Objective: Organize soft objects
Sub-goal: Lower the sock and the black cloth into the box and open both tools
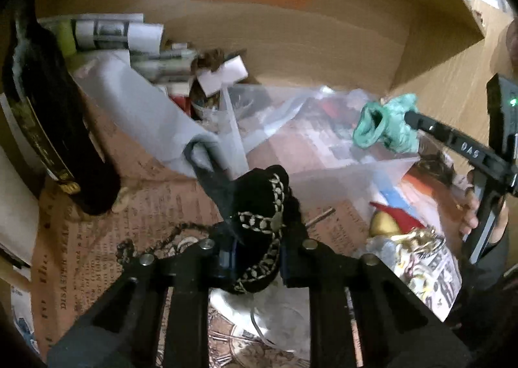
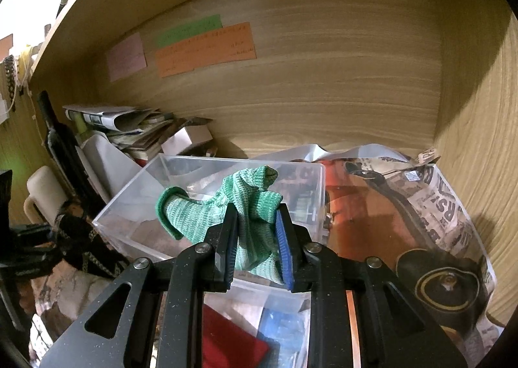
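My left gripper is shut on a black fabric piece with gold embroidery and holds it above the paper-covered shelf floor. My right gripper is shut on a green knitted sock and holds it over the near edge of a clear plastic box. In the left wrist view the sock and the right gripper show at the right, above the clear box. The black fabric also shows at the left of the right wrist view.
A dark bottle stands at the left. Rolled newspapers and a white box lie at the back. Coloured paper notes stick on the wooden back wall. A newspaper-print bag lies right of the box.
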### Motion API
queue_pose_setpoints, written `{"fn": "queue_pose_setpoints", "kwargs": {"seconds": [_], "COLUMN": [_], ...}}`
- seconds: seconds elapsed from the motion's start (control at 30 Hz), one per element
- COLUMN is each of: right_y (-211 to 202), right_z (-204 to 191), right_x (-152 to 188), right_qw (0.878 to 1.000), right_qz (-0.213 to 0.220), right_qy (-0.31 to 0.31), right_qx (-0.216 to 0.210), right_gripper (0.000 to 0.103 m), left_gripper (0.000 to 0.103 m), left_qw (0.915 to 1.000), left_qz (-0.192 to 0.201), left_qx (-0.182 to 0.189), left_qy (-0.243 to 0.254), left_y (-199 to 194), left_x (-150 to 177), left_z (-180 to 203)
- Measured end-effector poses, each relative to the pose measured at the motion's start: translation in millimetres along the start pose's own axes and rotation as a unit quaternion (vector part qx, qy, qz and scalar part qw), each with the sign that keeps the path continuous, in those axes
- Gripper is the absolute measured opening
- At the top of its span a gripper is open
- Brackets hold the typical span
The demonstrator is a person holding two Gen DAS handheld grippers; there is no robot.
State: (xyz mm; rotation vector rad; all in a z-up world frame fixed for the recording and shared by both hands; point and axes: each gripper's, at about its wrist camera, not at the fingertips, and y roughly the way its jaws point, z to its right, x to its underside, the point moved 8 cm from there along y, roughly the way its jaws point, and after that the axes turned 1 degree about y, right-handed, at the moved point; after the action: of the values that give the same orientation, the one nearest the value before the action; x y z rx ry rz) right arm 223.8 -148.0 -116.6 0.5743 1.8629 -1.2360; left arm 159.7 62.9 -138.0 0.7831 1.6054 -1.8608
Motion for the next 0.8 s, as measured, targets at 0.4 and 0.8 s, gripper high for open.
{"fn": "queue_pose_setpoints", "kwargs": {"seconds": [0.4,0.8], "right_y": [12.1,58.3], "right_z": [-1.9,-7.2], "right_x": [-14.8,12.8], "right_qw": [1.000,0.996], "right_qz": [-0.007,-0.082], "right_qy": [-0.019,-0.033], "right_qx": [0.014,0.003], "right_gripper": [0.022,0.022], "left_gripper": [0.017,0.017], "left_qw": [0.9930,0.9943], "left_qz": [0.116,0.077], "left_qx": [-0.018,-0.063], "left_qy": [0.013,0.039], "left_y": [-45.3,48.7], "left_x": [-84.9,-105.6], "left_z": [17.7,38.8]}}
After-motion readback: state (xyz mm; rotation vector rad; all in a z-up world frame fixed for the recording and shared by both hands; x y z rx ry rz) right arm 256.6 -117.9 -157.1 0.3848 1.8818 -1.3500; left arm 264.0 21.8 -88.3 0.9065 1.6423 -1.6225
